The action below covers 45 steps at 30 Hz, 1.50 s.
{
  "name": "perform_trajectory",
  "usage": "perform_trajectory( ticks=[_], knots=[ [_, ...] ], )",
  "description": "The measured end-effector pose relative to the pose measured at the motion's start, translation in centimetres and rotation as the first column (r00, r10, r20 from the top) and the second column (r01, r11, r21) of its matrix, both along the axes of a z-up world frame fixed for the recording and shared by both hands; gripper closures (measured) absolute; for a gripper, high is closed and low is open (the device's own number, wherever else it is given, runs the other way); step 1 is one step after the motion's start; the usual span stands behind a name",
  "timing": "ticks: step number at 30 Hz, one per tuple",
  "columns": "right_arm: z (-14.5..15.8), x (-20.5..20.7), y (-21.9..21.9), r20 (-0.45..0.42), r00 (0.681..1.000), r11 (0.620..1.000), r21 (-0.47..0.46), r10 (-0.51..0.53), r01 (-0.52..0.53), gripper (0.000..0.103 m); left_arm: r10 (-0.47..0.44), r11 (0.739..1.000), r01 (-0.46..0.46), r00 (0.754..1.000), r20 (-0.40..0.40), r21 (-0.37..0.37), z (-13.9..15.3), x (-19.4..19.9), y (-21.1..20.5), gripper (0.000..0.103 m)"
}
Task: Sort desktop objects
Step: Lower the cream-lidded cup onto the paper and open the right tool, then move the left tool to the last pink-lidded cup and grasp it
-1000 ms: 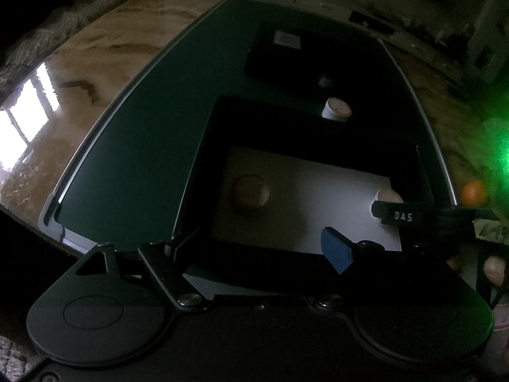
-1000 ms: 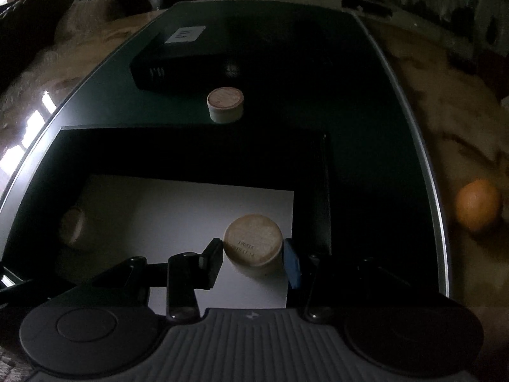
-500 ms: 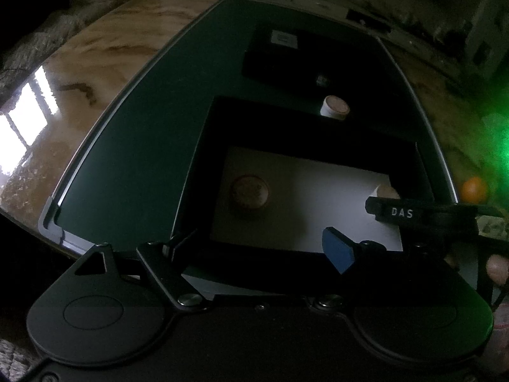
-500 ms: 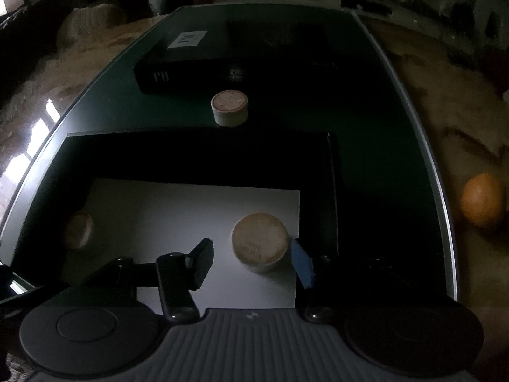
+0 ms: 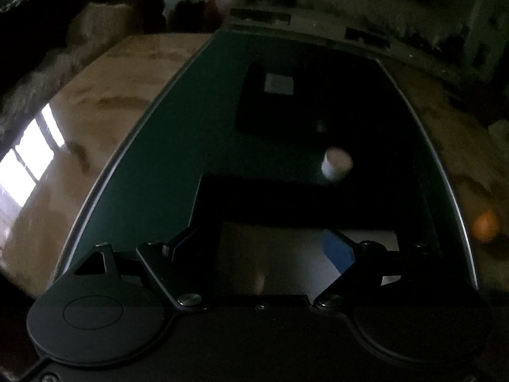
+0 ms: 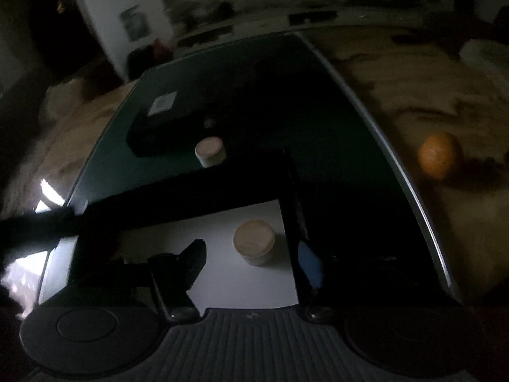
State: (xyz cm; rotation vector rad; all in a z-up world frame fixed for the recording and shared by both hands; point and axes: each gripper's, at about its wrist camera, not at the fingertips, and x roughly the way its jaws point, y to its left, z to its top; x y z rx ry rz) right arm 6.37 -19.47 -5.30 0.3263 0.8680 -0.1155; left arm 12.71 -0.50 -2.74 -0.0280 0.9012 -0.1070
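Note:
A black open box with a white floor (image 6: pixel 222 273) sits on the dark green mat (image 6: pixel 334 146). A small round jar with a tan lid (image 6: pixel 254 242) stands inside it near the right wall. My right gripper (image 6: pixel 254 259) is open and empty, its fingers either side of that jar and apart from it. A second small jar (image 6: pixel 210 151) stands on the mat behind the box; it also shows in the left wrist view (image 5: pixel 336 164). My left gripper (image 5: pixel 254 251) is open and empty above the box floor (image 5: pixel 286 261).
A flat black box with a white label (image 6: pixel 165 117) lies at the back of the mat, also in the left wrist view (image 5: pixel 280 102). An orange (image 6: pixel 439 156) rests on the marbled table right of the mat. The table (image 5: pixel 95 111) extends left.
The right gripper has let go of the jar, pulled back and tilted; the jar now stands free in the box. The left gripper has moved forward over the box, and the first jar there is out of sight.

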Motion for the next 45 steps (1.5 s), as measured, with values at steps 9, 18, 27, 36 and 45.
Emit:
perform_trajectory(
  ticks=[9, 18, 27, 36, 45],
  knots=[
    [-1.2, 0.0, -0.2, 0.010, 0.998, 0.998, -0.002, -0.069, 0.069, 0.022, -0.083, 0.993, 0.085, 0.996, -0.020, 0.087, -2.0, 8.5, -6.4, 0.018],
    [-2.2, 0.0, -1.1, -0.008, 0.996, 0.995, -0.041, -0.092, 0.092, 0.022, -0.100, 0.987, 0.110, 0.992, -0.081, 0.120, -5.7, 12.6, -11.1, 0.018],
    [-2.3, -0.2, -1.0, -0.001, 0.998, 0.997, -0.042, -0.069, 0.068, 0.021, -0.088, 0.989, 0.100, 0.991, -0.105, 0.110, -7.0, 13.3, -12.6, 0.018],
    [-2.1, -0.2, -1.3, -0.004, 0.998, 0.997, -0.031, -0.068, 0.068, 0.021, -0.082, 0.993, 0.091, 0.990, -0.118, 0.076, -7.6, 14.3, -12.9, 0.032],
    [-1.9, -0.5, -1.4, 0.011, 0.998, 0.998, -0.013, -0.065, 0.065, 0.021, -0.083, 0.994, 0.091, 0.987, -0.140, 0.053, -8.0, 14.8, -12.6, 0.050]
  ],
)
